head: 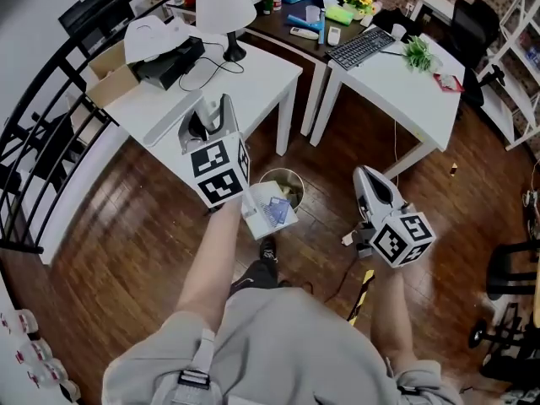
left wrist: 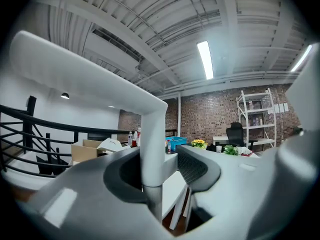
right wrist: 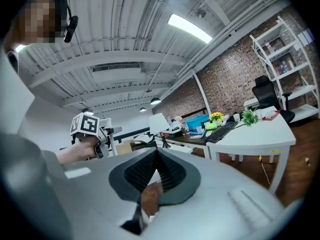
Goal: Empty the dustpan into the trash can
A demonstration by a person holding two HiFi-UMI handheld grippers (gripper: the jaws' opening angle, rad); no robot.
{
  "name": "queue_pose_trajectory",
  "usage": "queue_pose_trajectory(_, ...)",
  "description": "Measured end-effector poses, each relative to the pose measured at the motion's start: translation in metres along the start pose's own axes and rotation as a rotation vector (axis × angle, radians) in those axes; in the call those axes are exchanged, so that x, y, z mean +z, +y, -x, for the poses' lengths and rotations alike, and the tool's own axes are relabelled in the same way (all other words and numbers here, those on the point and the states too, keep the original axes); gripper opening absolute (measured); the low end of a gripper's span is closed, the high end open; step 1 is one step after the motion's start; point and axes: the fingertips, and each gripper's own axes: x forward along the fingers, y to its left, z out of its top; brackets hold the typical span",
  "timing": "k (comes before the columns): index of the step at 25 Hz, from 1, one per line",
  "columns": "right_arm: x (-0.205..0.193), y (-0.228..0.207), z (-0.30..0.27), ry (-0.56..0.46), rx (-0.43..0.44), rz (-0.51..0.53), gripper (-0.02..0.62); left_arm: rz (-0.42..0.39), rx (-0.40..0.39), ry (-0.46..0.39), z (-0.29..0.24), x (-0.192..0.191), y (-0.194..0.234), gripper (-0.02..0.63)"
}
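We had the white upright-handled dustpan (head: 270, 211), handle clamped in the jaws of the left gripper (head: 211, 118), at the near rim of the round metal trash can (head: 295, 175) on open wooden floor (head: 126, 226) before white tabletops (head: 253, 83), while the jaws of the right gripper (head: 367, 180) were together, empty.

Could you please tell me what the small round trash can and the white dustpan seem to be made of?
The small round trash can looks like thin metal with a shiny finish: its rim glints silvery-grey, though metallised plastic is possible. The white dustpan looks like smooth moulded plastic: it is an even, matte white, and its handle bends in one rounded piece.
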Motion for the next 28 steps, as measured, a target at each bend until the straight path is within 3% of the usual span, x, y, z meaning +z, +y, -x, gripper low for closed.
queue_pose_trajectory(8, 0.046, -0.030, -0.061, 0.004, -0.062, 0.053, -0.002, -0.013, -0.027, -0.013, -0.095, 0.002, -0.014, 0.175)
queue_pose_trajectory(15, 0.053, -0.076, -0.090, 0.008, -0.093, 0.027, -0.002, -0.080, -0.048, -0.022, -0.158, 0.002, -0.049, 0.171)
queue_pose_trajectory(21, 0.062, -0.138, -0.115, -0.004, -0.048, 0.000, -0.002, -0.157, -0.072, 0.005, -0.211, -0.011, -0.111, 0.170)
queue_pose_trajectory(28, 0.094, -0.223, -0.129, -0.011, 0.019, -0.023, -0.002, -0.275, -0.058, 0.102, -0.288, -0.037, -0.186, 0.170)
